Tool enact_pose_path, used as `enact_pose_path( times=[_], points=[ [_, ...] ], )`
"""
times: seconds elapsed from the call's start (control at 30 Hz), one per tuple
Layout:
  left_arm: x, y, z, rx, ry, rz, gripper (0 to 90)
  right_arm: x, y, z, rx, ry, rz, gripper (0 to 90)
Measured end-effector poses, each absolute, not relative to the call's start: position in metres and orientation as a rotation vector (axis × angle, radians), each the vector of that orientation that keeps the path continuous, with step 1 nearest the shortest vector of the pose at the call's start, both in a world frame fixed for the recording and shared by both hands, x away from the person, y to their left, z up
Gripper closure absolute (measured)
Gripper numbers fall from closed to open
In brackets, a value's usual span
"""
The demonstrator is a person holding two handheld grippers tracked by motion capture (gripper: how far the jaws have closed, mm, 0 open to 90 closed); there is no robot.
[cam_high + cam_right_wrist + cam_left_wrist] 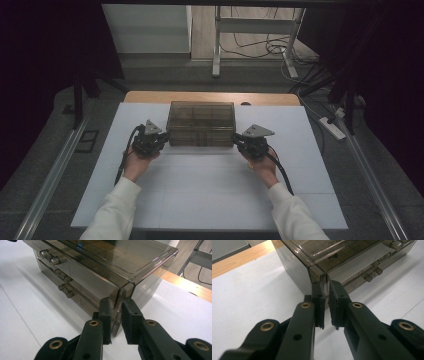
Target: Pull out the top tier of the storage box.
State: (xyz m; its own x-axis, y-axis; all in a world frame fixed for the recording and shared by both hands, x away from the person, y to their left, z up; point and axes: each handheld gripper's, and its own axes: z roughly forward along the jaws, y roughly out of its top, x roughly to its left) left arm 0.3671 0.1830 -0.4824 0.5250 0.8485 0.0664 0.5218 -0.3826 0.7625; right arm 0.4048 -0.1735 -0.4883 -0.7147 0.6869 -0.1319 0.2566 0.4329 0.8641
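Note:
A smoky, see-through drawer box (pixel 201 122) with small round knobs stands at the back middle of the white mat (pixel 210 190). My left gripper (pixel 161 138) is at its front left corner. In the left gripper view the jaws (pixel 325 293) close on the thin upright corner edge of the box (pixel 342 262). My right gripper (pixel 240 140) is at the front right corner. There too the jaws (pixel 116 307) pinch the upright corner edge of the box (pixel 100 262). All drawers look pushed in.
The mat lies on a wooden table whose back edge (pixel 150 96) shows behind the box. A metal stand (pixel 217 45) and cables are on the floor beyond. A power strip (pixel 332 127) lies at the right, and metal rails run along both sides.

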Motion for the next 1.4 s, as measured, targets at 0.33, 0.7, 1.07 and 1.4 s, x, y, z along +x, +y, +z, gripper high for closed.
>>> enact_pose_path(
  times=[0.33,0.7,1.07,1.4],
  points=[
    [0.364,0.183,-0.482,2.073,1.101,0.612,82.3,0.402,-0.173,-0.487,0.795,2.229,1.216,77.6],
    [0.361,0.183,-0.482,2.080,1.094,0.613,82.4,0.401,-0.174,-0.486,0.794,2.242,1.215,77.7],
    [0.358,0.183,-0.481,2.092,1.085,0.612,82.6,0.399,-0.175,-0.485,0.794,2.246,1.214,77.7],
    [0.354,0.183,-0.482,2.093,1.078,0.610,82.8,0.396,-0.175,-0.484,0.790,2.261,1.209,77.8]
  ],
)
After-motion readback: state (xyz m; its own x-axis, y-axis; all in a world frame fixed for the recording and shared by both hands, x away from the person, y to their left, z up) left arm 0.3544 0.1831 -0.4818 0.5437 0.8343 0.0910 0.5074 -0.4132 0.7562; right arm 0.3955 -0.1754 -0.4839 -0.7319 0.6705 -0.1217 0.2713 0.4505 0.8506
